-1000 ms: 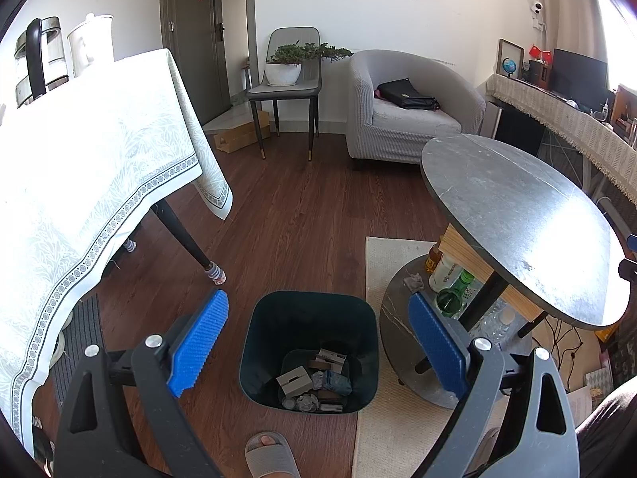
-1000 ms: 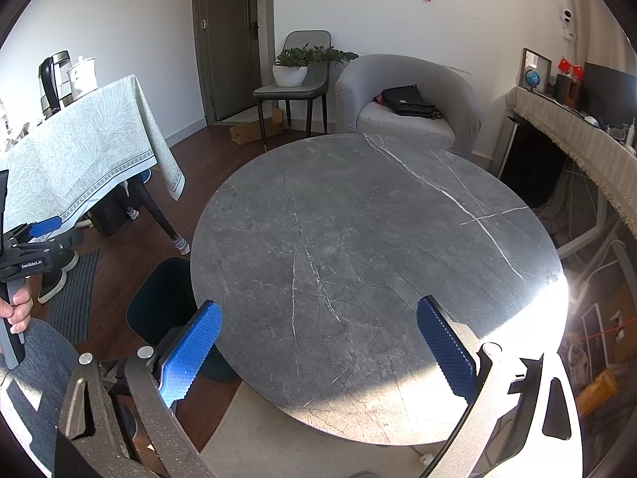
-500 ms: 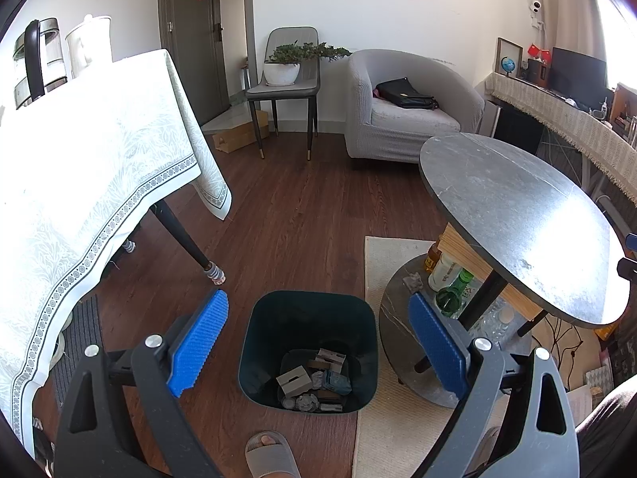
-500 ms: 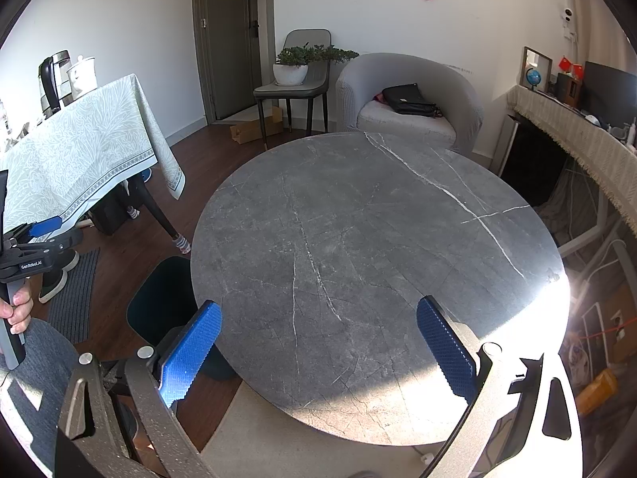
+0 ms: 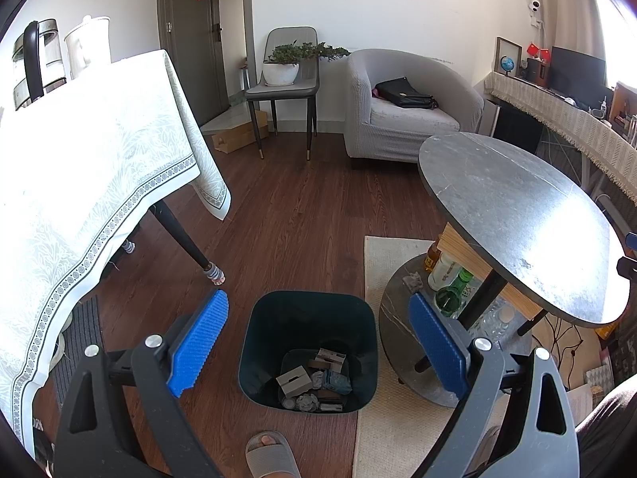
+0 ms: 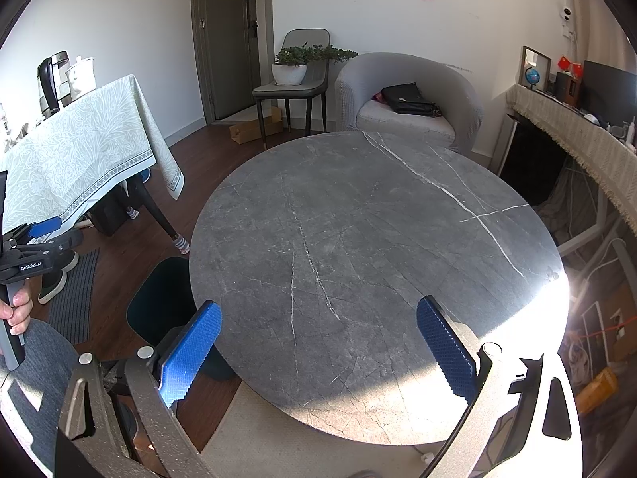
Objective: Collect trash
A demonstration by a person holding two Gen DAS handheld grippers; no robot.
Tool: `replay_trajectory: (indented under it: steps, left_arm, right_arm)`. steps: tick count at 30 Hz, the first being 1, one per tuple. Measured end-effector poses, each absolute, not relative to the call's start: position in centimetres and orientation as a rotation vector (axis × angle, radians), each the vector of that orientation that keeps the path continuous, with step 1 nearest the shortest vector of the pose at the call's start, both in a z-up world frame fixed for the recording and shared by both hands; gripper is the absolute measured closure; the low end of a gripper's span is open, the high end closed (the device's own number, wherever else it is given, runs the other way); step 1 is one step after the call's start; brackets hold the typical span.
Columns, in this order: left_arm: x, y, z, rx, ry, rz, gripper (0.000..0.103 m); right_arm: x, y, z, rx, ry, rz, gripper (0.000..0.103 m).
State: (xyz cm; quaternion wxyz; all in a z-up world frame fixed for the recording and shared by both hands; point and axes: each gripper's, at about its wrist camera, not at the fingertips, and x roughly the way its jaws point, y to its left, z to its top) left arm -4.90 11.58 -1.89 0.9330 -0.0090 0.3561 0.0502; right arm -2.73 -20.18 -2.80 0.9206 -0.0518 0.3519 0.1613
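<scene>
Here, the left gripper [image 5: 314,342] gapes wide and empty above one dark-green square plastic bin [image 5: 308,352] holding several scraps; the right gripper [image 6: 318,348], equally spread, hangs empty over one round grey marble table [image 6: 374,263].

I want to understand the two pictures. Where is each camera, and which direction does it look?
Left wrist: on the left gripper, looking down at the trash bin on the floor; a slippered foot shows.
Right wrist: on the right gripper, above the round table; a hand shows.
Shared: bin, table, armchair.
</scene>
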Motion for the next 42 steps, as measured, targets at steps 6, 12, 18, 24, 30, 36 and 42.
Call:
replay_trajectory:
  steps: [6, 12, 18, 24, 30, 36, 42]
  left_arm:
    - [-4.94, 11.57, -1.89, -0.018, 0.728, 0.102, 0.009]
    - [-4.87, 11.51, -1.9, -0.016, 0.727, 0.101, 0.009]
    - [-4.9, 11.54, -1.92, -0.016, 0.727, 0.101, 0.009]
    - [-4.91, 11.45, -1.89, -0.016, 0.727, 0.1, 0.009]
    - [-4.92, 11.43, -1.9, -0.016, 0.727, 0.101, 0.009]
    - [-4.85, 11.43, -1.92, -0.014, 0.73, 0.103, 0.008]
    - [-4.73, 11.5, -1.84, -0.02, 0.734, 0.099, 0.008]
  right_arm:
    - [-2.73, -20.18, -2.79, -0.106, 0.723, 0.332, 0.004]
    - [-2.72, -20.22, -2.8, -0.109, 0.726, 0.33, 0.004]
    - [-2.7, -20.26, -2.86, -0.108, 0.726, 0.328, 0.004]
    - [-2.71, -20.24, -2.89, -0.109, 0.726, 0.329, 0.004]
    - [-2.71, -20.22, -2.89, -0.11, 0.726, 0.328, 0.004]
    - [-2.7, -20.23, -2.89, -0.11, 0.727, 0.328, 0.004]
    - [-2.7, -20.24, -2.91, -0.111, 0.727, 0.328, 0.004]
